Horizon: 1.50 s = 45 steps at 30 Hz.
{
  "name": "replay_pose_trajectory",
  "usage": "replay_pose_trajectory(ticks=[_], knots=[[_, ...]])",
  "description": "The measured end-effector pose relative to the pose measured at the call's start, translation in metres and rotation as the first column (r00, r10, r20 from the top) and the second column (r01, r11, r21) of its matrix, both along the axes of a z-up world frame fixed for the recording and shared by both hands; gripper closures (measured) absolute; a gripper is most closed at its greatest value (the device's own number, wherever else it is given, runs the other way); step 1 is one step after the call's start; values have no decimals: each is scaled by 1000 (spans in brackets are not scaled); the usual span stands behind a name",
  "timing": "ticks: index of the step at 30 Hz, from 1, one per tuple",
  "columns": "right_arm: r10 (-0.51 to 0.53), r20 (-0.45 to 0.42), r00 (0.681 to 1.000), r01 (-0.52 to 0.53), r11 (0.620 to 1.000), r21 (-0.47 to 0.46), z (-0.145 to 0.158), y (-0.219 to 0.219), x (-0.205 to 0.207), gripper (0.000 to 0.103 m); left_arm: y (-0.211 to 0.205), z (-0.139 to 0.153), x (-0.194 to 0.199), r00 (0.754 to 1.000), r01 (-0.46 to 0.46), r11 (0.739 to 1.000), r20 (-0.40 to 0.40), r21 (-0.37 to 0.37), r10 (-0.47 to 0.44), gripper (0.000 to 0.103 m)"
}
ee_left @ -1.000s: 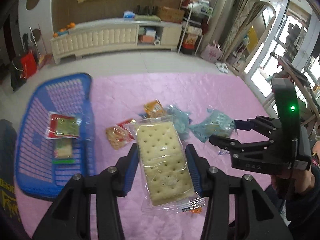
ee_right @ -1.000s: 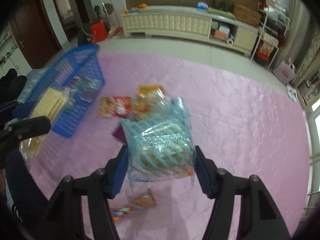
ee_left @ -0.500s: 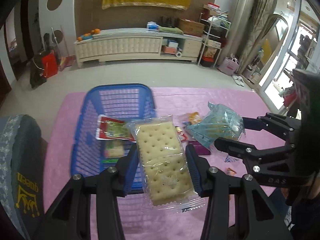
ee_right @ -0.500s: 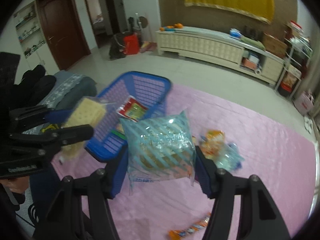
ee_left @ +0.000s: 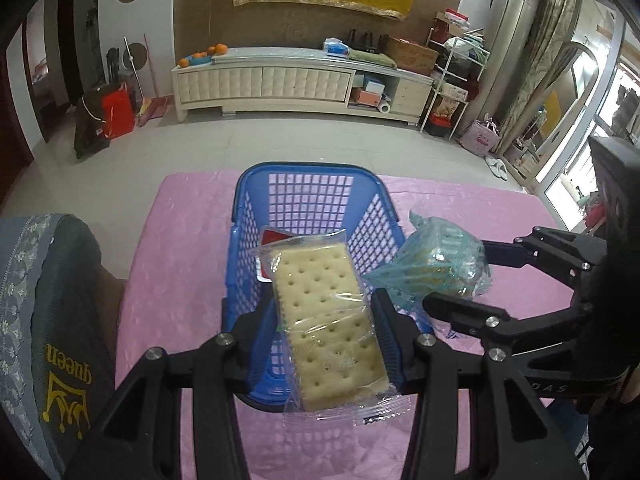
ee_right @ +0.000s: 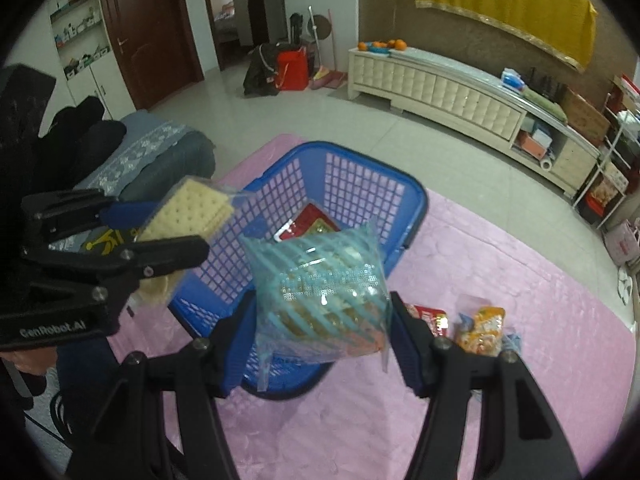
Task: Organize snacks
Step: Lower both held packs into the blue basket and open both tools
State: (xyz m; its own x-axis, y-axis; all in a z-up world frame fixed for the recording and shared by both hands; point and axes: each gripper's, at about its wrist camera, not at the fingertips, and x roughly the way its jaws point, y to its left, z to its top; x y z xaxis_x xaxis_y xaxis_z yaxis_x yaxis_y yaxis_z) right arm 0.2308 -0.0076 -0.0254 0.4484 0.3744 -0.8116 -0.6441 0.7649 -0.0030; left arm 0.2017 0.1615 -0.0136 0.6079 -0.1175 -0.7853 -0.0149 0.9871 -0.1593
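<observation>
The blue basket [ee_left: 308, 196] is glossy moulded plastic lattice; the pink tablecloth [ee_left: 180, 264] is quilted cloth with a soft sheen. The cracker pack [ee_left: 328, 320] wears clear, crinkled film; the striped teal snack bag [ee_right: 320, 296] is shiny plastic; gripper fingers [ee_left: 384, 320] look matt black with ribbed blue pads.

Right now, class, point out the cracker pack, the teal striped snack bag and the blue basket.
cracker pack [ee_left: 324, 312], left wrist view, on the middle of the cracker.
teal striped snack bag [ee_right: 320, 292], right wrist view, on its glittery front.
blue basket [ee_right: 360, 184], right wrist view, on the far lattice wall.
</observation>
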Motion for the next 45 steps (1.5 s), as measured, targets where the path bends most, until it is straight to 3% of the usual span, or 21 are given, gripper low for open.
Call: replay_pose_trajectory(ticks=[5,11,16,29,45], knots=[[12,-21,1000,-13,999,-52,-19,21,2,36,15,-9,0,1000,-11,999,-6,-43,10,59],[23,-38,999,-27,995,-99,-38,36,1,36,20,-17,-2,999,-28,999,-28,-36,27,59],[36,32,999,-29,984,-175,-39,38,-11,17,19,-17,-7,999,-37,999,-38,-28,36,59],[-87,27,996,90,990,-112,-18,-6,-7,15,-2,-11,-2,999,-2,1000,-40,-7,2,59],[-186,-5,983,184,976,-116,-30,-48,9,15,-41,-42,42,991,84,995,-96,-45,-88,58]])
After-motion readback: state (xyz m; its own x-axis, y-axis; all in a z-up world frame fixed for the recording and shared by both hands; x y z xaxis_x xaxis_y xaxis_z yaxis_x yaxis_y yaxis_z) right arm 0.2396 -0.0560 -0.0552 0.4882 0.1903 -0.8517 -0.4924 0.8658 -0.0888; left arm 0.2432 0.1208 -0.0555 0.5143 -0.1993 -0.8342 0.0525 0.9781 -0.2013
